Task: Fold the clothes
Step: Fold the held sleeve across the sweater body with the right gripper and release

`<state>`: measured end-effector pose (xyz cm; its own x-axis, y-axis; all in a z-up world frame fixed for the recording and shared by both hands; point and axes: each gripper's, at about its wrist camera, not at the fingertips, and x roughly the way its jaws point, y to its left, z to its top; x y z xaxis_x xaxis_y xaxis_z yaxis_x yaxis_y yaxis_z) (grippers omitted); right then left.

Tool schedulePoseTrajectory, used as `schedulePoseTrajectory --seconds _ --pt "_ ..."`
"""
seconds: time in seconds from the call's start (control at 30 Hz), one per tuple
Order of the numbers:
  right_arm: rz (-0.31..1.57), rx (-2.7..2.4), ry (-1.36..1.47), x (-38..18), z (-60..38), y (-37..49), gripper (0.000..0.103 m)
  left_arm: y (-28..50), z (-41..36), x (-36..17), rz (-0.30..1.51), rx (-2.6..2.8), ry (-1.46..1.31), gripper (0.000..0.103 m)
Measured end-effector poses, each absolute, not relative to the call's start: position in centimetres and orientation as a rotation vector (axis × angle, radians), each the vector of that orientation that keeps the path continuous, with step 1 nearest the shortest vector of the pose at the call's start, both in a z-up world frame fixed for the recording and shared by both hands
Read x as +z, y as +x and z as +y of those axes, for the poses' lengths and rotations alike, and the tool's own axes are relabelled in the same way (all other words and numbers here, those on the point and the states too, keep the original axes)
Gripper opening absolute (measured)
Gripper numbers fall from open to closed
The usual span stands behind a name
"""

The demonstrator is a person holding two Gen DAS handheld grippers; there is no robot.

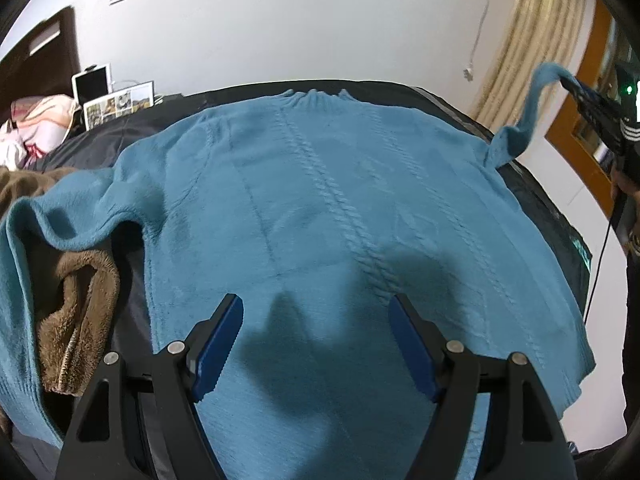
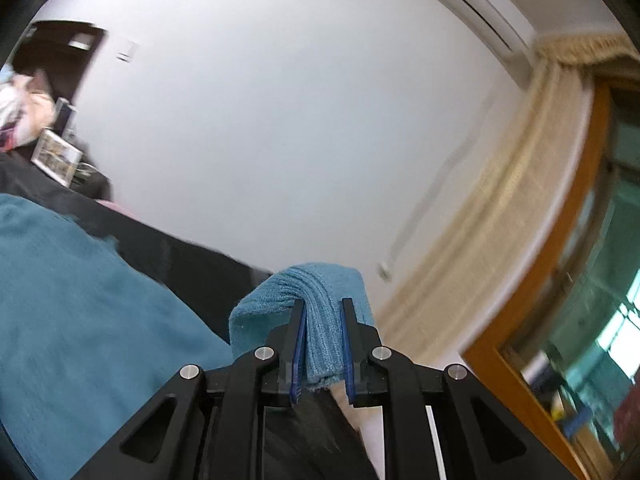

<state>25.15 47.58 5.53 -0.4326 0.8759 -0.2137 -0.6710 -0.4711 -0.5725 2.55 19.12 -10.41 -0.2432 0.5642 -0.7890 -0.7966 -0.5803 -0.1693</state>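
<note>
A blue cable-knit sweater (image 1: 320, 200) lies spread flat on a dark-covered bed, collar at the far side. My left gripper (image 1: 316, 308) is open and empty, hovering just above the sweater's lower middle. My right gripper (image 2: 322, 308) is shut on the cuff of the sweater's right sleeve (image 2: 320, 320) and holds it raised above the bed's right edge. In the left wrist view the lifted sleeve (image 1: 528, 116) stretches up to the right gripper (image 1: 580, 92) at far right. The left sleeve (image 1: 48, 216) lies draped at the left. The sweater's body also shows in the right wrist view (image 2: 80, 300).
A brown fleece garment (image 1: 76, 316) lies bunched at the left beside the sweater. A picture frame (image 1: 120, 108), a tablet (image 1: 93, 86) and pink bedding (image 1: 36, 120) sit at the back left. A white wall, beige curtain (image 1: 520, 44) and wood-framed window (image 2: 560, 280) stand beyond the bed.
</note>
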Motion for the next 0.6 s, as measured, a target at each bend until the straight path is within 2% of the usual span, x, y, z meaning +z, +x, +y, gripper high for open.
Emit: schedulePoseTrajectory --seconds 0.4,0.6 --pt "-0.760 2.324 -0.553 5.3 38.4 13.5 0.016 -1.2 17.5 -12.8 0.217 1.935 -1.184 0.079" --pt "-0.674 2.673 -0.772 3.8 35.2 11.3 0.017 -2.2 17.5 -12.7 0.199 1.944 -1.196 0.079"
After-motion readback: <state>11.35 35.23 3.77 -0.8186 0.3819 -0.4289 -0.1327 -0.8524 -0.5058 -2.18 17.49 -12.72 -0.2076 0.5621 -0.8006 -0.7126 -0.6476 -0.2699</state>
